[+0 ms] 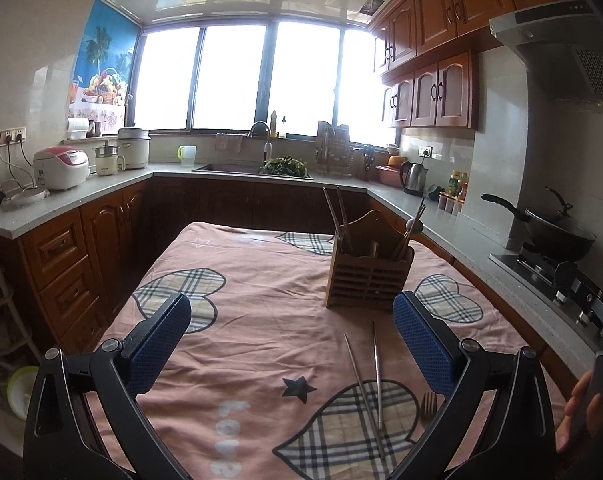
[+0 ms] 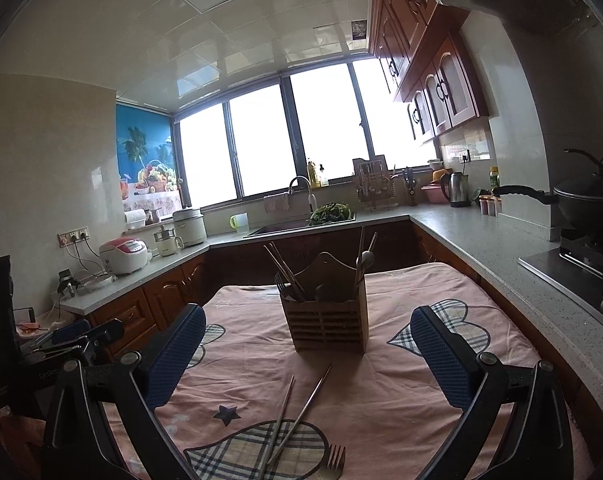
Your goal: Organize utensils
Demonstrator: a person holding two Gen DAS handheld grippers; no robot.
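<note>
Through the left wrist we see our left gripper (image 1: pixel 291 330) spread wide and empty above the pink tablecloth (image 1: pixel 261 280), two metal chopsticks (image 1: pixel 367 384) and a fork (image 1: pixel 428 404) lying near its front edge, short of the wooden utensil holder (image 1: pixel 369 276), while the right wrist shows our right gripper (image 2: pixel 307 344) equally wide and empty, the holder (image 2: pixel 328 320) standing mid-table, well apart from the counter edge (image 2: pixel 501 256).

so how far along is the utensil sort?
Done: several utensils stand in the holder. In hand: nothing; left gripper and right gripper are open and empty. Left: two chopsticks and a fork lie on the cloth.
</note>
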